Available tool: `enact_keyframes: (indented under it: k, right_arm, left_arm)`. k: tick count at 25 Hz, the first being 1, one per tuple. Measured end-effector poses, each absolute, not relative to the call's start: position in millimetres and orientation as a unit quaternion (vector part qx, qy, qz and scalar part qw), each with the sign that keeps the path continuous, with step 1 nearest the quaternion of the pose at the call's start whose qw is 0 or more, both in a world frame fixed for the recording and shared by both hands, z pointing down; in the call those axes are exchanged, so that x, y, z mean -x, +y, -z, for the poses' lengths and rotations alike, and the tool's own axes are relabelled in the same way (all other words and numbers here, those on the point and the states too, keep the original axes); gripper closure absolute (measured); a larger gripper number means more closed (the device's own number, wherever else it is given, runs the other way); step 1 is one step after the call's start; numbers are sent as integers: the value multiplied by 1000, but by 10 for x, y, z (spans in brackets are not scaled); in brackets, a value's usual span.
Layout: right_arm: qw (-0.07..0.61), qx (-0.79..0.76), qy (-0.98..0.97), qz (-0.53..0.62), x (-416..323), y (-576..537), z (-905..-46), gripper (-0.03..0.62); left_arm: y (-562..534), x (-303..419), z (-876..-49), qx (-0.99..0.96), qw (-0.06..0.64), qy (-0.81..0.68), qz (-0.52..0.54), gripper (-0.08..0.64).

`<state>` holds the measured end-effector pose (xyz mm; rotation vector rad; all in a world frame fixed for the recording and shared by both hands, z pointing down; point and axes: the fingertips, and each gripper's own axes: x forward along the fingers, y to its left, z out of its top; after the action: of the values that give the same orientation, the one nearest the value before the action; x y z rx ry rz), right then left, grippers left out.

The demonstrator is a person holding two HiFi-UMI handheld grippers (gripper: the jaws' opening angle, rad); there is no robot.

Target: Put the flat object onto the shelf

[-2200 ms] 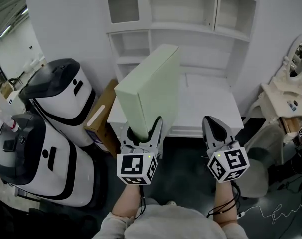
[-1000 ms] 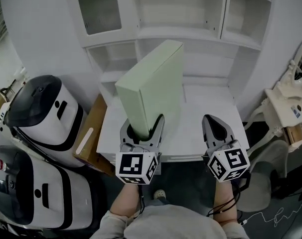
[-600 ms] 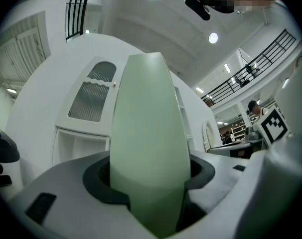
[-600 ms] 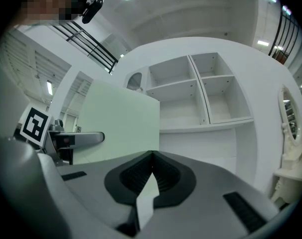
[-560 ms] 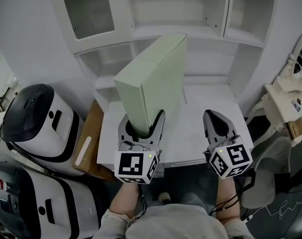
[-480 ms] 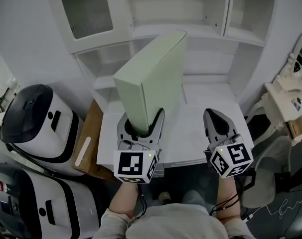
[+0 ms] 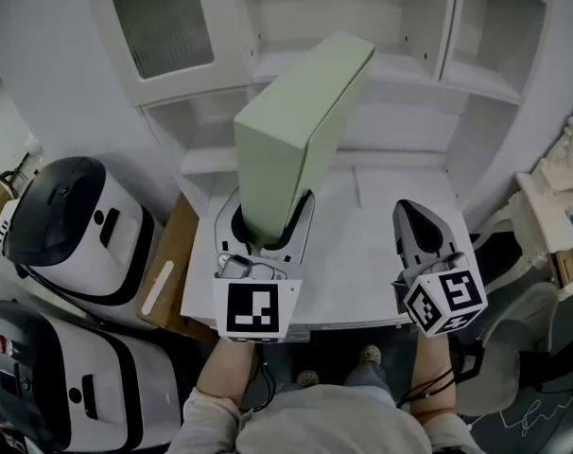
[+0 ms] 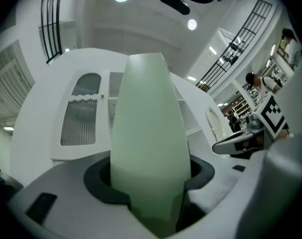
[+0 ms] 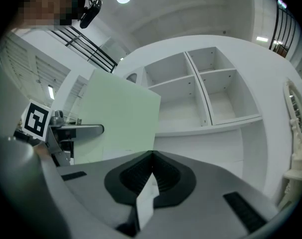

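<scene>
The flat object is a pale green flat box [image 7: 296, 130]. It stands on end, leaning away from me toward the white shelf unit [image 7: 400, 69]. My left gripper [image 7: 270, 220] is shut on its lower end, and the box [image 8: 148, 148] fills the space between the jaws in the left gripper view. The box's top reaches in front of the middle shelf board. My right gripper [image 7: 409, 214] hovers over the white desk top [image 7: 381, 206] to the right of the box, shut and holding nothing. In the right gripper view its jaws [image 9: 151, 156] meet, with the box [image 9: 118, 118] at left and open shelf compartments [image 9: 176, 93] ahead.
Two white and black machines [image 7: 69, 216] [image 7: 50, 376] stand at the left, with a cardboard box [image 7: 168, 272] beside the desk. A cabinet with a ribbed glass door [image 7: 164, 17] is at the upper left. A white vanity [image 7: 561, 197] and a chair [image 7: 513, 348] are at the right.
I have come closer to the shelf unit. The left gripper has raised the green box and tipped its top forward and right, toward the middle shelf. The right gripper stays shut beside it.
</scene>
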<state>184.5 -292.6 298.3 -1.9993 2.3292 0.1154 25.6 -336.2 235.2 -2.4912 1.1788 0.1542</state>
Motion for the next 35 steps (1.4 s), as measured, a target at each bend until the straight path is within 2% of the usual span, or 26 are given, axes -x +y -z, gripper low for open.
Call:
enact_keyframes:
  k: [10, 30, 35]
  right_arm:
    - [49, 602, 795, -50, -2366, -3371, -2763, 583]
    - [64, 525, 846, -65, -3076, -3612, -2624, 583]
    - [67, 517, 850, -68, -3185, -3614, -2594, 583]
  left_arm:
    - [-3512, -827, -1736, 817, 343, 463, 15, 287]
    - [-3600, -1780, -1215, 653, 536, 511, 160, 290]
    - [-3808, -1944, -1255, 645, 547, 496, 196, 290]
